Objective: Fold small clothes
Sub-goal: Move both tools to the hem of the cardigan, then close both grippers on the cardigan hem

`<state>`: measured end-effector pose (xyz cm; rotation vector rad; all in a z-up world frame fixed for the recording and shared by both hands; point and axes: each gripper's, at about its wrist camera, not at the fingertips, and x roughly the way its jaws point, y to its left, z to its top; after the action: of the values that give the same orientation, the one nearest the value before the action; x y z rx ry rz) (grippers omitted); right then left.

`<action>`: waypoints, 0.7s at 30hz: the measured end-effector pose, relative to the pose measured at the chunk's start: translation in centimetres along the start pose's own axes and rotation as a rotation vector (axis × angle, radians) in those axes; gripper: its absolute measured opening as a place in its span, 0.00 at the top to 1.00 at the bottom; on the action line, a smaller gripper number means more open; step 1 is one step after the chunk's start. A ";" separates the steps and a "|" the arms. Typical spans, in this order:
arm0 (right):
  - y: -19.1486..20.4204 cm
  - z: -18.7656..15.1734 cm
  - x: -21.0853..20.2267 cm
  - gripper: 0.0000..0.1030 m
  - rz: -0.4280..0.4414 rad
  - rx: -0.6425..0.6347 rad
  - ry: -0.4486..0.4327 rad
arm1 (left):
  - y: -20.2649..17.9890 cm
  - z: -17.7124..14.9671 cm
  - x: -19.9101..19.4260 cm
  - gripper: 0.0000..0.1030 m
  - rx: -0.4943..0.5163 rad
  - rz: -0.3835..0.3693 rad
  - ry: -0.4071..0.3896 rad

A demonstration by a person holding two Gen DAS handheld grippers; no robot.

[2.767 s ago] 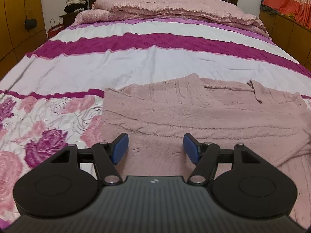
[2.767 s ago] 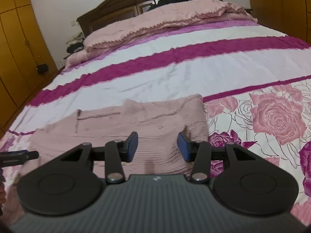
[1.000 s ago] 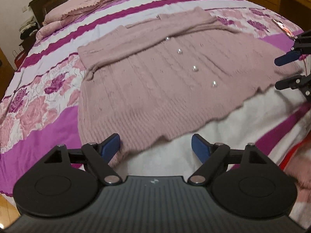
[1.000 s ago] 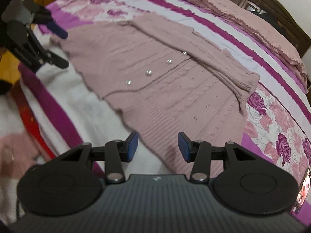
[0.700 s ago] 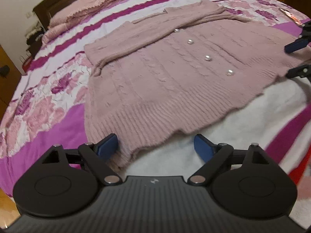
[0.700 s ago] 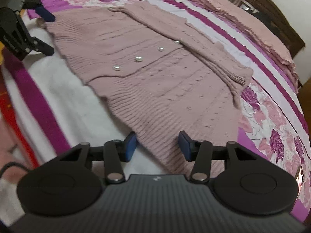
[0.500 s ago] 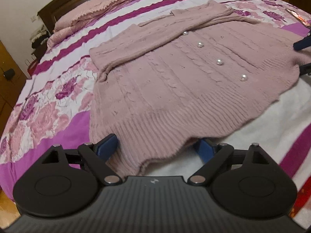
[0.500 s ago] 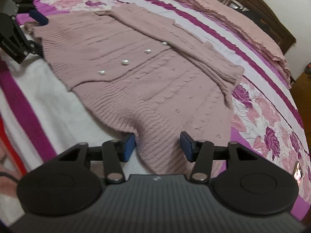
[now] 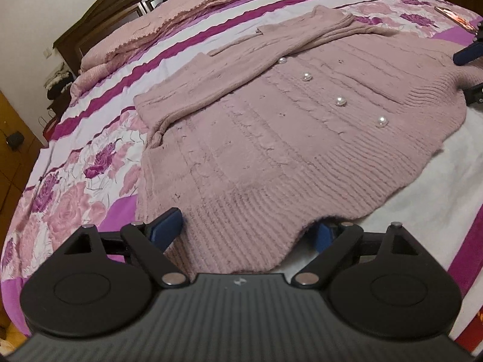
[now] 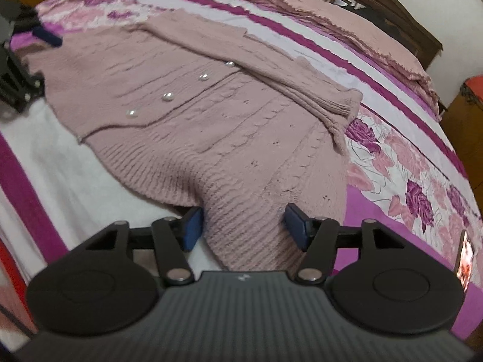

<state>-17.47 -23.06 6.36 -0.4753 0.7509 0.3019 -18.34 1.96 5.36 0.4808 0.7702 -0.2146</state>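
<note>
One dusty-pink cable-knit cardigan (image 9: 271, 138) lies spread flat on the bed, near its foot edge, front side up, with its ribbed hem toward both cameras. Four round pearl-like buttons (image 9: 340, 101) run in a line down its front. Two sleeves show: one is folded across the chest toward the left wrist view's left side, its cuff (image 9: 157, 134) lying on the floral print, and the other ends in a ribbed cuff (image 10: 347, 105) in the right wrist view.

The left hand-held gripper (image 9: 244, 232) stands wide open at one hem corner; the ribbed hem lies between its two blue pads (image 9: 166, 226), and the far-side pad is partly hidden under the knit edge. The right hand-held gripper (image 10: 244, 226) is at the other hem corner, its jaws opening, with the hem between its two blue pads (image 10: 297, 227), which do not press on it. Each hand-held gripper also appears at the edge of the other's view.

Under the cardigan is a bedspread (image 9: 90, 163) with white and magenta stripes and pink and purple roses. One folded pink quilt (image 9: 193, 9) lies at the head of the bed, before a dark wooden headboard (image 9: 99, 27). Wooden cupboards (image 9: 12, 157) stand beside the bed. No brand, label or writing can be read anywhere.
</note>
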 end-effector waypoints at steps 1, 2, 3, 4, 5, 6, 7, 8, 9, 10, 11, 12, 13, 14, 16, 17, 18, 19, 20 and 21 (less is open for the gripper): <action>-0.1 0.0 -0.2 0.41 -0.006 0.018 -0.017 | 0.0 0.0 0.1 0.12 0.001 0.002 -0.003; -0.1 0.0 -0.3 0.41 -0.014 0.024 -0.034 | 0.0 -0.1 0.1 0.12 0.005 0.003 -0.010; -0.1 -0.1 -0.5 0.42 -0.028 0.026 -0.052 | 0.0 -0.1 0.1 0.12 0.017 0.004 -0.022; -0.1 -0.1 -0.6 0.42 -0.045 0.023 -0.065 | 0.0 -0.2 0.2 0.13 0.025 0.006 -0.032; 0.0 -0.2 -0.6 0.43 -0.064 0.016 -0.074 | -0.1 -0.3 0.2 0.13 0.028 0.008 -0.037; 0.0 -0.3 -0.6 0.47 -0.076 0.010 -0.081 | -0.1 -0.3 0.3 0.18 0.029 0.008 -0.040; 0.0 -0.4 -0.6 0.52 -0.081 0.007 -0.086 | -0.1 -0.4 0.4 0.23 0.028 0.009 -0.044; 0.0 -0.4 -0.5 0.54 -0.077 0.013 -0.086 | -0.1 -0.3 0.5 0.26 0.025 0.006 -0.045; -0.1 -0.4 -0.4 0.59 -0.070 0.020 -0.085 | -0.1 -0.3 0.6 0.34 0.022 -0.003 -0.047; -0.1 -0.3 -0.3 0.66 -0.062 0.024 -0.085 | 0.0 -0.2 0.6 0.43 0.018 -0.012 -0.051; 0.0 -0.3 -0.3 0.69 -0.061 0.024 -0.088 | 0.0 -0.2 0.6 0.46 0.016 -0.016 -0.055; 0.1 -0.3 -0.4 0.73 -0.064 0.020 -0.090 | 0.0 -0.1 0.6 0.53 0.017 -0.017 -0.058; 0.2 -0.2 -0.4 0.77 -0.067 0.012 -0.093 | 0.0 -0.1 0.6 0.60 0.018 -0.017 -0.060; 0.4 -0.2 -0.5 0.79 -0.071 0.001 -0.097 | 0.0 0.0 0.5 0.64 0.016 -0.017 -0.061; 0.5 -0.2 -0.6 0.82 -0.072 -0.009 -0.103 | 0.2 -0.1 0.5 0.73 0.000 -0.029 -0.065; 0.5 -0.1 -0.6 0.82 -0.071 -0.006 -0.105 | 0.3 -0.2 0.5 0.74 -0.011 -0.031 -0.067; 0.4 -0.2 -0.6 0.83 -0.069 0.002 -0.106 | 0.4 -0.2 0.6 0.75 -0.018 -0.032 -0.069; 0.2 -0.2 -0.5 0.84 -0.068 0.011 -0.108 | 0.5 -0.3 0.7 0.75 -0.024 -0.035 -0.070; 0.1 -0.2 -0.5 0.84 -0.066 0.025 -0.110 | 0.5 -0.5 0.8 0.75 -0.027 -0.035 -0.072; -0.1 -0.2 -0.4 0.84 -0.061 0.046 -0.111 | 0.5 -0.6 0.9 0.75 -0.032 -0.033 -0.072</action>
<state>-17.79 -23.32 6.54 -0.4336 0.6326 0.2521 -17.90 2.65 4.53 0.4281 0.7103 -0.2484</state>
